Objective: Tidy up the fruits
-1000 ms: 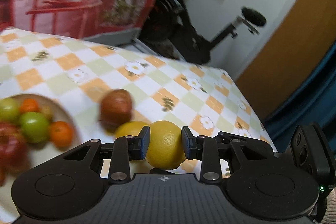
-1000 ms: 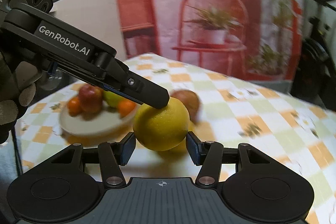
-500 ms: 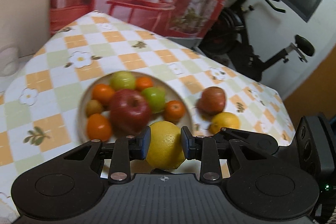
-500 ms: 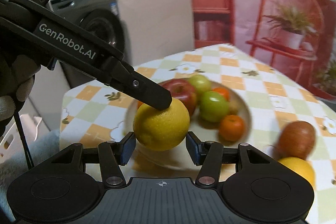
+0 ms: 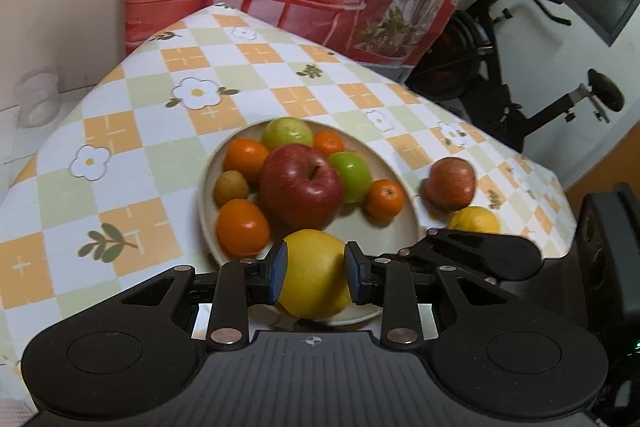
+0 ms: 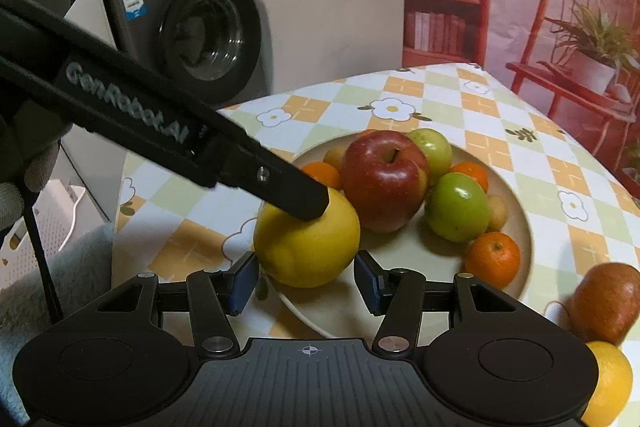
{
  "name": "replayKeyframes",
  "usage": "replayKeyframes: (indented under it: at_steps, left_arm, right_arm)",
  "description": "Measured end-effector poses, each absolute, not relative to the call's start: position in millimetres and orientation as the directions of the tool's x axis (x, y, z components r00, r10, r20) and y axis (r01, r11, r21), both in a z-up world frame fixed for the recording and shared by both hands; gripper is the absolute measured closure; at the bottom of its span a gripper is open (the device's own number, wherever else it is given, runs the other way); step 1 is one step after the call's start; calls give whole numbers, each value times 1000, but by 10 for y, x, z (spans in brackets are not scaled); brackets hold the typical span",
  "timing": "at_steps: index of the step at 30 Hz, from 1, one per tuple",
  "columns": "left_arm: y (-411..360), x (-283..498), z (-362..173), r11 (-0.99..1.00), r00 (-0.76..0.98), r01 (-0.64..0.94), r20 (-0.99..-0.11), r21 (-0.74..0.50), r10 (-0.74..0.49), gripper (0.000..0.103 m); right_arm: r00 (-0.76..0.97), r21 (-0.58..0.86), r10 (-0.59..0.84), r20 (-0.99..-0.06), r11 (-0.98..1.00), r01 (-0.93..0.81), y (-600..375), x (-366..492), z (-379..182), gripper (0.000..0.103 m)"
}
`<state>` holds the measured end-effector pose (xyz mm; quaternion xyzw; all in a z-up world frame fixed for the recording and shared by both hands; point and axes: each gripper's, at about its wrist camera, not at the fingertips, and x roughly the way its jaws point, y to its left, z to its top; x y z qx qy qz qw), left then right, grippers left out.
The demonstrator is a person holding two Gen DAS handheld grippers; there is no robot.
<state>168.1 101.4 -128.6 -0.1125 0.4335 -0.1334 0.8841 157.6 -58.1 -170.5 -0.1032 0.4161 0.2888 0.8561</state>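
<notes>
1. The left claw (image 5: 313, 277) is matte black plastic, with two flat blue-grey pads on its fingertips (image 5: 279, 270).
2. Each finger hangs on angular black links with triangular cut-outs, pinned by silver round screws.
3. Its body is a ribbed dark grey housing with two round recessed discs and a small white crosshair mark at the centre.
4. The right claw (image 6: 306, 285) has the same build, with blue pads.
5. From the right wrist view, the left claw's side bears pale "GenRobot.AI" lettering.
6. A grey knit glove (image 6: 16, 183) covers the hand behind that lettering.
</notes>
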Motion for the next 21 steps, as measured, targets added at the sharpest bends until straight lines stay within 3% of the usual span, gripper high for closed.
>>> replayKeyframes:
  at_steps: [21]
  left_arm:
    - [1013, 1624, -1255, 965, 636, 116, -729, -234, -253, 70]
  right_arm:
    - [489, 100, 445, -751, 808, -581, -591, 1648, -1719, 58]
